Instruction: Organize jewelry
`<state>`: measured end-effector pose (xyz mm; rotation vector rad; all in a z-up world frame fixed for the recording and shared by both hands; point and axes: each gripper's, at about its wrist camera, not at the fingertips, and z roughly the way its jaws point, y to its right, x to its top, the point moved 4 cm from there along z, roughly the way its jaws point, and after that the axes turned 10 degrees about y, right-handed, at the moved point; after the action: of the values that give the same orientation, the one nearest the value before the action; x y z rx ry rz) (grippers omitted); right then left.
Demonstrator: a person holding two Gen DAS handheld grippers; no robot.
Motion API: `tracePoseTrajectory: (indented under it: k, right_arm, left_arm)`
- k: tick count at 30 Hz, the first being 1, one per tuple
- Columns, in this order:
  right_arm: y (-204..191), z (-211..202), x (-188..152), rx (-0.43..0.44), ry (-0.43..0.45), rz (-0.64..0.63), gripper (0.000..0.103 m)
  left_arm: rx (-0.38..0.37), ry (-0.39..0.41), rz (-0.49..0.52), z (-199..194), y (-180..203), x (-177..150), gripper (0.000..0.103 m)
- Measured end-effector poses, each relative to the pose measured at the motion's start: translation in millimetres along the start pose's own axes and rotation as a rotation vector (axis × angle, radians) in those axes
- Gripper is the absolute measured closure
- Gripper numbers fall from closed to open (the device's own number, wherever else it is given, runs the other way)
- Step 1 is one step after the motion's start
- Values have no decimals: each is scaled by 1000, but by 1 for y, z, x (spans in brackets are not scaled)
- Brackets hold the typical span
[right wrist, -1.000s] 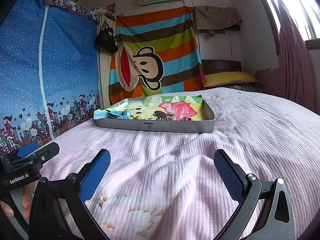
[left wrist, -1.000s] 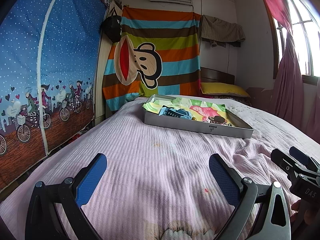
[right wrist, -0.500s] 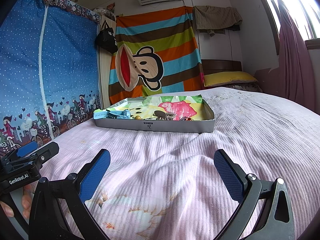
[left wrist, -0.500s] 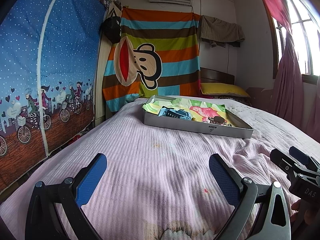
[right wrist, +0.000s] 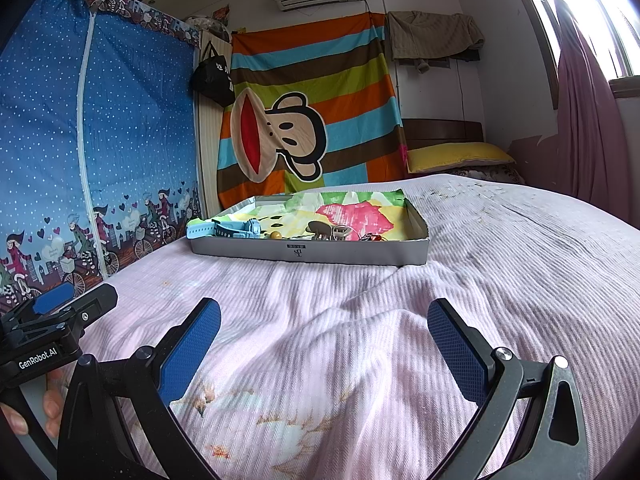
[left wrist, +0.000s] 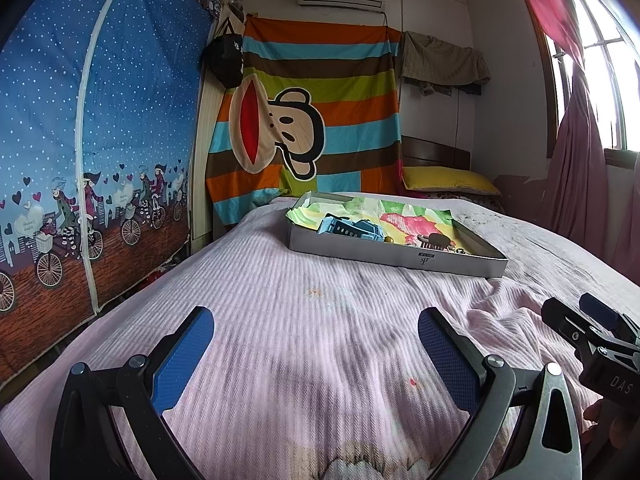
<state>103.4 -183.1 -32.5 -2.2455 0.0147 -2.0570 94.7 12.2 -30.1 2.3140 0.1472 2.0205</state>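
A shallow grey cardboard tray (left wrist: 400, 255) (right wrist: 312, 254) lined with a colourful cloth sits on the pink bedspread ahead of both grippers. In it lie a light-blue watch (left wrist: 352, 229) (right wrist: 230, 229), a small amber bead (right wrist: 274, 235), a brown hair claw (left wrist: 434, 240) (right wrist: 320, 230) and some small tangled jewelry (right wrist: 370, 237). My left gripper (left wrist: 316, 354) is open over bare bedspread, well short of the tray. My right gripper (right wrist: 324, 346) is open too, beside it on the right, holding nothing.
A blue printed fabric wardrobe (left wrist: 92, 152) runs along the bed's left side. A striped monkey cloth (left wrist: 312, 120) hangs on the back wall. A yellow pillow (left wrist: 448, 181) lies at the head of the bed, with pink curtains (left wrist: 580, 168) on the right. The bedspread is rumpled between grippers and tray.
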Motion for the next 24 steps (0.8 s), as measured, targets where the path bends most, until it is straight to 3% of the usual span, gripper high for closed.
tracePoseTrajectory:
  k: [24]
  right_arm:
    - [1,-1,1,-3,2,3,2]
  left_arm:
    - [11,17,-2,5,-7,8,0]
